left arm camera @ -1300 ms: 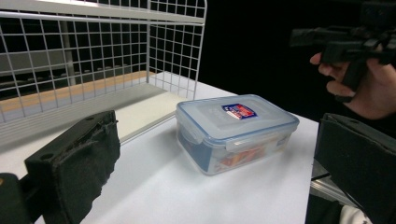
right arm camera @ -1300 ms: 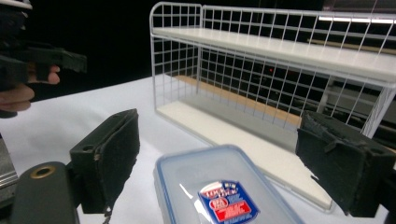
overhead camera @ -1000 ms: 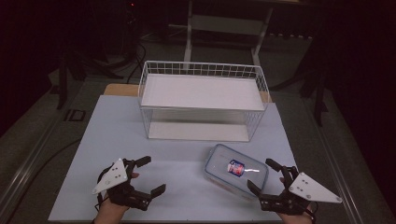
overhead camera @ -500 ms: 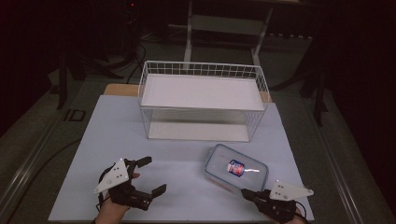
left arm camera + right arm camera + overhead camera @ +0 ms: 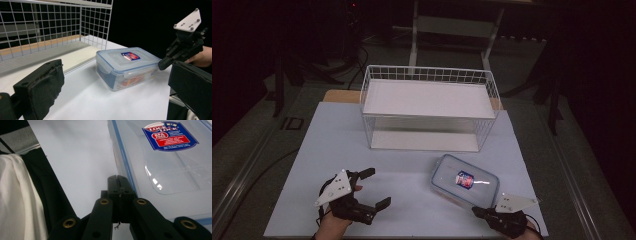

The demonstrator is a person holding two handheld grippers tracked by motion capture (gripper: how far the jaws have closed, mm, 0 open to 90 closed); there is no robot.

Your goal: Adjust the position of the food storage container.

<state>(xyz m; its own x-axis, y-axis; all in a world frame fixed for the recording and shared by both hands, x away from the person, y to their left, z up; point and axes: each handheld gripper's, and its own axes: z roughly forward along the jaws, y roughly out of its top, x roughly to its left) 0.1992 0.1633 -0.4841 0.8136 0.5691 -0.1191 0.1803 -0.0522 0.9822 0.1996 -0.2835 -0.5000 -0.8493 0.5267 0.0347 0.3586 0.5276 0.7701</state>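
The box (image 5: 464, 180) lies unmoved on the bench (image 5: 337, 145), near its front right, before the wire basket (image 5: 428, 107). The right tool (image 5: 476, 212), jaws now pressed together, has dropped lower and come up against the box's near edge. The left tool (image 5: 375, 188) stays spread apart, front left.

The left tool (image 5: 373, 188) sits low at the near left of the bench (image 5: 332, 145), its jaws spread wide apart and aimed to the right, its grey plate tilted up on top. The hand (image 5: 332, 226) holding it comes in from the bottom edge. The right tool (image 5: 477, 212) sits at the near right, jaws pressed together with nothing between them, pointing left; its plate faces up. In the left gripper view it (image 5: 162, 65) angles downward, a hand (image 5: 201, 56) behind it.
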